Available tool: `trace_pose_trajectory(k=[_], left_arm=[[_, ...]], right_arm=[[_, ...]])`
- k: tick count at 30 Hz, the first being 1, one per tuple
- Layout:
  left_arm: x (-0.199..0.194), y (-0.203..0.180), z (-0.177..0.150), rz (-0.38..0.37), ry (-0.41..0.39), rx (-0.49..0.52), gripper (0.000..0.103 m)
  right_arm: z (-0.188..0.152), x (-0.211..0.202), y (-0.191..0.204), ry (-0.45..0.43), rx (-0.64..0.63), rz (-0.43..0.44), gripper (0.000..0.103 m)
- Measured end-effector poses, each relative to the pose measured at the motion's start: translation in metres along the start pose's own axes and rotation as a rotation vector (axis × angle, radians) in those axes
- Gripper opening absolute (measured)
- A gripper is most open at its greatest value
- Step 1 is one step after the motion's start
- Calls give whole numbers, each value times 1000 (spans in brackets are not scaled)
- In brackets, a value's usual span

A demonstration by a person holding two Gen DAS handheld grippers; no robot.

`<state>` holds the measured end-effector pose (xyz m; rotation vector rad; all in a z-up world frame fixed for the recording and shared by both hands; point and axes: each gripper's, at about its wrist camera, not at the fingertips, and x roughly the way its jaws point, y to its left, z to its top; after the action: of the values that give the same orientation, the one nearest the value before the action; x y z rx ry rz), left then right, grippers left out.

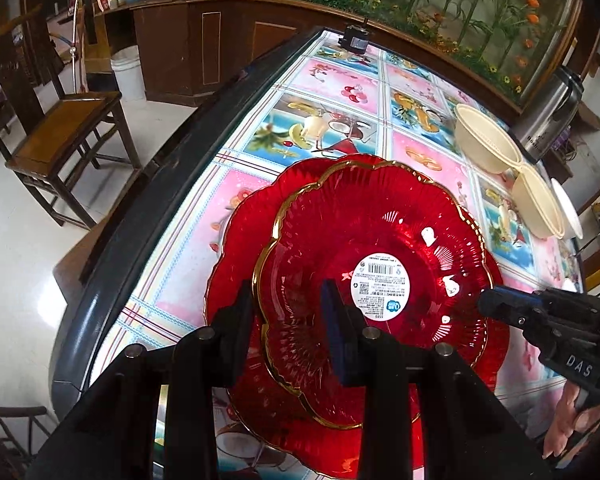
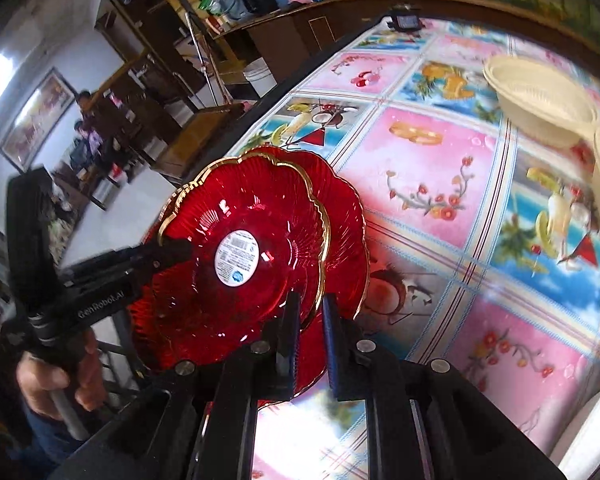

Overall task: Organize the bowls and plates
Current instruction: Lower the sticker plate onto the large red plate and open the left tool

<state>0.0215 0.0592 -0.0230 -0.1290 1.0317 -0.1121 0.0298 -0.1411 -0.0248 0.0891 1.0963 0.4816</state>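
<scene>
I look down my left gripper (image 1: 286,292) first. Its two fingers sit on each side of the gold rim of the top plate (image 1: 340,240), one outside and one inside. The gap is not wide, and I think it is pinching the rim. On the other side of that plate, my right gripper (image 2: 311,308) has its fingers very close together with the rim between them, so it looks like it is holding too.

The top plate is red and shaped like a flower. It has a round white sticker (image 1: 382,286) in the middle. It hangs over a bottom plate (image 1: 252,220) that looks the same, close to the near left edge of the tabletop (image 1: 420,152). The top one sits a bit off to one side and looks tilted. I cannot tell if the two plates touch yet.

So I think I am at the stacking step. Next I should slide the top plate until it sits right in the middle of the bottom one. Then I should put it down softly and open both grippers.

Farther off, by the far right edge, two cream bowls (image 1: 484,140) wait side by side. They are not stacked yet.
</scene>
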Motion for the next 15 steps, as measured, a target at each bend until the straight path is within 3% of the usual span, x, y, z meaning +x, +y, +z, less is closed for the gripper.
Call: trace_pose_trajectory(k=[8,15], left_arm=[[4,-8,-1,49,11,46,42],[4,-10,1,42,17,53,48]], right_arm=[[-2,5,22,-21,-140,-145,15],[-3,5,24,-19,-150,-145,19]])
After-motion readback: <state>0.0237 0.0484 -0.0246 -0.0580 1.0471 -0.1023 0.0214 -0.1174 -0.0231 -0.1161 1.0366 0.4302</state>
